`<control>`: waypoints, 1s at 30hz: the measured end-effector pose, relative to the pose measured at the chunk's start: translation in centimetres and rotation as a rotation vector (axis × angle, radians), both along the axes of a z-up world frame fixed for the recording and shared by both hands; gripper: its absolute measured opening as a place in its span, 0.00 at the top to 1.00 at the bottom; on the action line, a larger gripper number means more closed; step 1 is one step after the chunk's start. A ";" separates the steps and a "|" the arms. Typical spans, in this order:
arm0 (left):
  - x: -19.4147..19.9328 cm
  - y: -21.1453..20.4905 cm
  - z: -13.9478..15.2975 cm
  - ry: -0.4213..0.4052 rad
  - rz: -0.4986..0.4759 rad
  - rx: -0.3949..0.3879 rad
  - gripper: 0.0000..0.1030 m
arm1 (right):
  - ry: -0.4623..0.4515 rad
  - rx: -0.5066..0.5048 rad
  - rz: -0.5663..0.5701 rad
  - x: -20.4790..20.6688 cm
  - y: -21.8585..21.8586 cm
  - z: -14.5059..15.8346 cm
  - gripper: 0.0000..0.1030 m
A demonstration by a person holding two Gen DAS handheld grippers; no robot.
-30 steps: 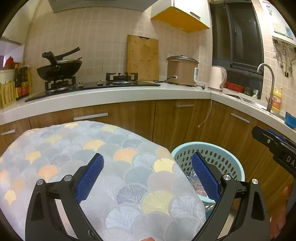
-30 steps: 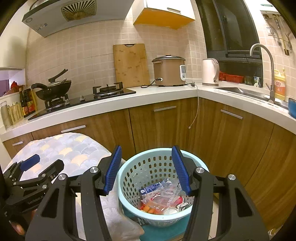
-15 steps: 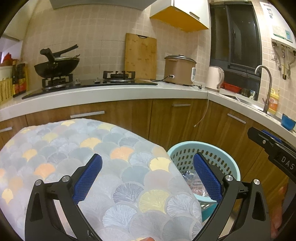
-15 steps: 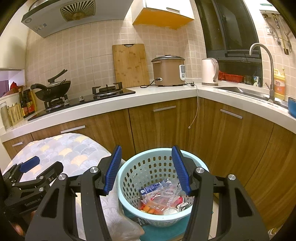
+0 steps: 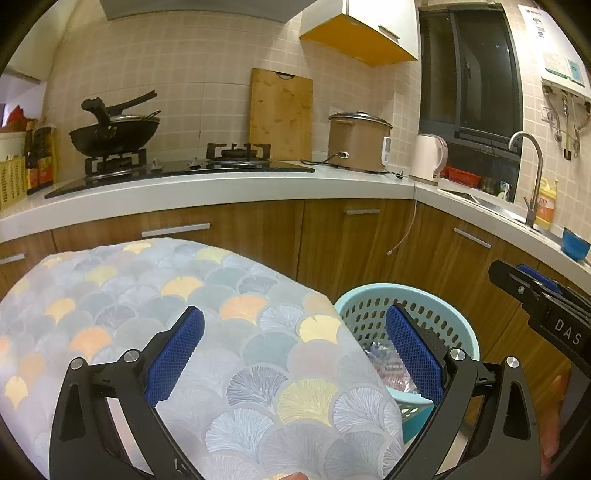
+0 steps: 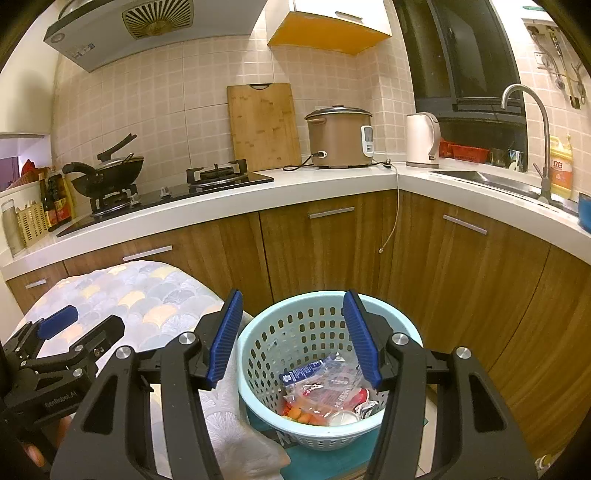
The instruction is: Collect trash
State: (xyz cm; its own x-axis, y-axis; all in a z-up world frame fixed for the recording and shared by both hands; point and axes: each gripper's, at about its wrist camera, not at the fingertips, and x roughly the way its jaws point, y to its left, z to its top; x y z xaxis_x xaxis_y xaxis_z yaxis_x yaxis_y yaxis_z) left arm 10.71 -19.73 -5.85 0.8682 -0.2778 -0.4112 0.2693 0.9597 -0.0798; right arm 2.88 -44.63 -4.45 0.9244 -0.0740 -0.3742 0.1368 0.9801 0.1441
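Kitchen w/ beige tiled walls, white countertop (image 5: 221,192) and wood cabinet fronts fills the background in both views.

Left wrist view: we see the left gripper (image 5: 293,356) at 6 o'clock, jaws spread wide, nothing between the blue pads, hovering over a table covered w/ a fan-pattern cloth (image 5: 147,295). At approx 4 o'clock, just beside the table edge, sits the light-blue basket (image 5: 436,299), its near side hidden by the cloth and the right-hand finger; wrappers show inside. The right gripper's black body pokes in at 3 o'clock. Further back: wok (image 5: 114,133) on the stove at 10 o'clock, cutting board (image 5: 280,110) at 12, rice cooker (image 5: 358,142) at 1, kettle (image 5: 428,157) and faucet (image 5: 528,170) at 2.

Right wrist view: we see the right gripper (image 6: 293,339) at 6 o'clock, jaws also wide apart and holding nothing, framing the basket (image 6: 266,332), which stands on the floor on a teal mat (image 6: 325,461). Trash (image 6: 325,387) lies in the basket bottom: plastic wrappers, sth orange, a white round piece. The left gripper (image 6: 79,328) is at 8 o'clock over the cloth (image 6: 147,291), jaws apart. Range hood (image 6: 125,29) sits at 11 o'clock, sink faucet (image 6: 532,122) at 2.
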 end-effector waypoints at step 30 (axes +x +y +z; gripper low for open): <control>-0.2 -0.1 0.1 -0.004 0.034 0.017 0.07 | 0.004 0.009 0.000 -0.1 -0.3 -0.3 0.48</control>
State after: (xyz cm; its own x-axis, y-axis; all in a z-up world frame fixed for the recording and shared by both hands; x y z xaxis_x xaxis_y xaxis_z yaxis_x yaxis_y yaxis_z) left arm 10.53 -19.86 -5.79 0.8786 -0.2410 -0.4122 0.2364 0.9696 -0.0629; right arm 2.80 -44.92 -4.77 0.9227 -0.0703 -0.3789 0.1372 0.9787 0.1526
